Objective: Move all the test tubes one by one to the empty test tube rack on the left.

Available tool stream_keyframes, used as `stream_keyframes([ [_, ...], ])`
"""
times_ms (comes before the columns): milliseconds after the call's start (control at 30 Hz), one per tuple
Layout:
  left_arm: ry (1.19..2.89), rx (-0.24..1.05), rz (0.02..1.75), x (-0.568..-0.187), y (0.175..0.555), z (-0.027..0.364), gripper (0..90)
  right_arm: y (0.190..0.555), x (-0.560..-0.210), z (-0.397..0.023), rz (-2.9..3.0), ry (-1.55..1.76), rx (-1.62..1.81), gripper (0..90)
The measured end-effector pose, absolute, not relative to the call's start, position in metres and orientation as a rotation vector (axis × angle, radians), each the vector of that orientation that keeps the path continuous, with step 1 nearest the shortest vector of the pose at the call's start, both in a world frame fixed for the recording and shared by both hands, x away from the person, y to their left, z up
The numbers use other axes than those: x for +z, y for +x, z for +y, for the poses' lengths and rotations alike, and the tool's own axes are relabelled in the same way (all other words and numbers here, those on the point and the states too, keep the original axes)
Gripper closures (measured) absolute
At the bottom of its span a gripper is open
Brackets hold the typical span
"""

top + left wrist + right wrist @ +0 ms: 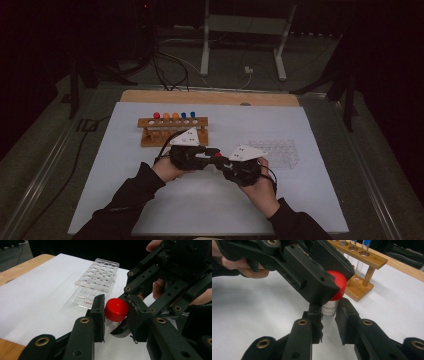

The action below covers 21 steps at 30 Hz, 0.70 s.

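High view: the person's two hands meet over the white sheet on the desk [150, 210], in front of the wooden rack [173, 131] of coloured-capped tubes and just left of the clear plastic rack [280, 152]. Between them is one small tube [328, 308] with a red cap [116, 310].

The right gripper [329, 322] has its jaws drawn in on the tube's clear body, just under the cap; in the right gripper view the printed label sits squarely between the two black pads, so that grip looks firm. The left gripper [116, 315] has its jaws closed most of the way around the red cap, and in the left gripper view both pads look to be touching the cap's ribbed sides.

This looks to me like a cap being unscrewed, or tightened. To do it well I'd keep the right hand dead steady as the anchor and let the left do the turning about the tube's own axis, without tugging sideways, which could lever the tube out of the lower grip. The left pads sit slightly off-centre on the cap, so a firm squeeze before twisting would help stop them slipping on the ribs.
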<state>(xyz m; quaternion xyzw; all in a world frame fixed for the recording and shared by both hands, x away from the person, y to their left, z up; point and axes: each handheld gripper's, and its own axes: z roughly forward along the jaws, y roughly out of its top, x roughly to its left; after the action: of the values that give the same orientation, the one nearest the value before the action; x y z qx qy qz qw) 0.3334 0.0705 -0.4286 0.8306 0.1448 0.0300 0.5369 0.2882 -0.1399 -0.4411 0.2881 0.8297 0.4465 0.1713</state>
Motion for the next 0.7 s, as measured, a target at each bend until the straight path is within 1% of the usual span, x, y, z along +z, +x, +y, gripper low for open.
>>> stream_keyframes([
  [233,1.974,0.09,0.351,-0.426,0.334,0.073,71.1,0.288,-0.441,-0.141,2.343,0.819,1.283,73.1],
  [367,1.964,0.126,0.371,-0.421,0.336,0.08,71.2,0.289,-0.441,-0.143,2.333,0.827,1.312,62.8],
  [433,1.959,0.141,0.382,-0.418,0.337,0.085,71.2,0.29,-0.441,-0.144,2.324,0.83,1.336,55.8],
  [500,1.957,0.161,0.393,-0.415,0.337,0.09,71.2,0.291,-0.44,-0.145,2.33,0.815,1.353,52.7],
  [567,1.953,0.177,0.409,-0.413,0.338,0.096,71.2,0.291,-0.439,-0.145,2.338,0.814,1.374,46.5],
  [633,1.946,0.195,0.423,-0.41,0.34,0.104,71.2,0.291,-0.439,-0.144,2.33,0.833,1.363,36.0],
  [700,1.941,0.22,0.443,-0.408,0.341,0.112,71.2,0.29,-0.44,-0.143,2.325,0.842,1.359,30.6],
])
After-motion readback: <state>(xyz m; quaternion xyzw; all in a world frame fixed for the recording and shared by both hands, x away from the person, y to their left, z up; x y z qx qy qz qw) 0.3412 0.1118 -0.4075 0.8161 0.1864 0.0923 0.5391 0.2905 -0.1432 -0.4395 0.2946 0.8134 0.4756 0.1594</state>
